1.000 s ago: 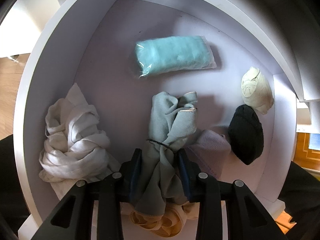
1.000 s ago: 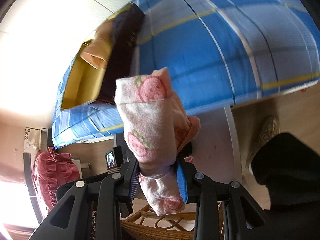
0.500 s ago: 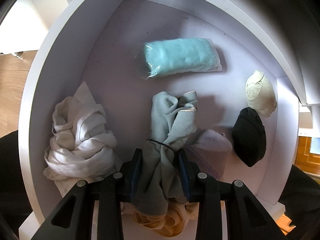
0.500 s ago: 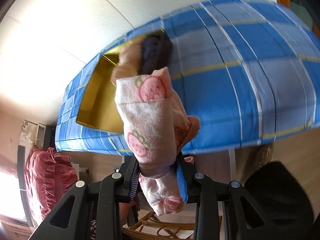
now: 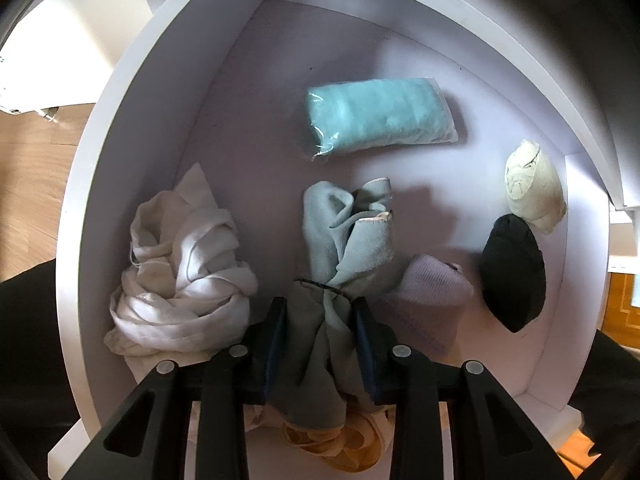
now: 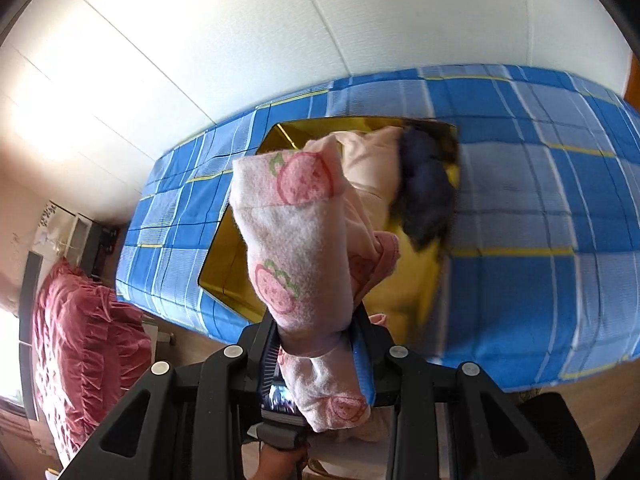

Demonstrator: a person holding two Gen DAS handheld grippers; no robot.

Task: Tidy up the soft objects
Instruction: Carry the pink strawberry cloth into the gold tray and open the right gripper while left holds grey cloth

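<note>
Holding, left gripper [image 5: 320,332]: a grey-green cloth [image 5: 344,236] is pinched between the pads, the jaws closing a little tighter on it; its free end lies bunched on the drawer floor toward 12 o'clock.
Holding, right gripper [image 6: 314,338]: a pink strawberry-print towel [image 6: 296,236] is clamped between narrow jaws and stands up out of them, clear of any surface.
Sorted so far, drawer [image 5: 132,92]: a bagged teal cloth [image 5: 380,122] is seen at 12 o'clock of the left gripper, a crumpled white cloth [image 5: 180,268] at 9 o'clock, a lilac knit piece [image 5: 432,284] just beside the jaws at 2 o'clock, and a black roll [image 5: 514,270] touching a cream roll [image 5: 534,186] at 3 o'clock.
Sorted so far, yellow box [image 6: 228,256]: a pale pink garment [image 6: 372,168] and a dark blue item [image 6: 426,188] are already laid inside, at 12 to 1 o'clock of the right gripper.
Left to do: both held pieces are judged not yet placed; the towel seems bound for the box, though this cannot be confirmed.
Edges: the drawer walls close in at 9 and 3 o'clock; the box rim lies between towel and contents.
Open room: bare drawer floor is left at 10 to 11 o'clock; the near half of the box is free, on the blue checked bedspread [image 6: 540,200].
</note>
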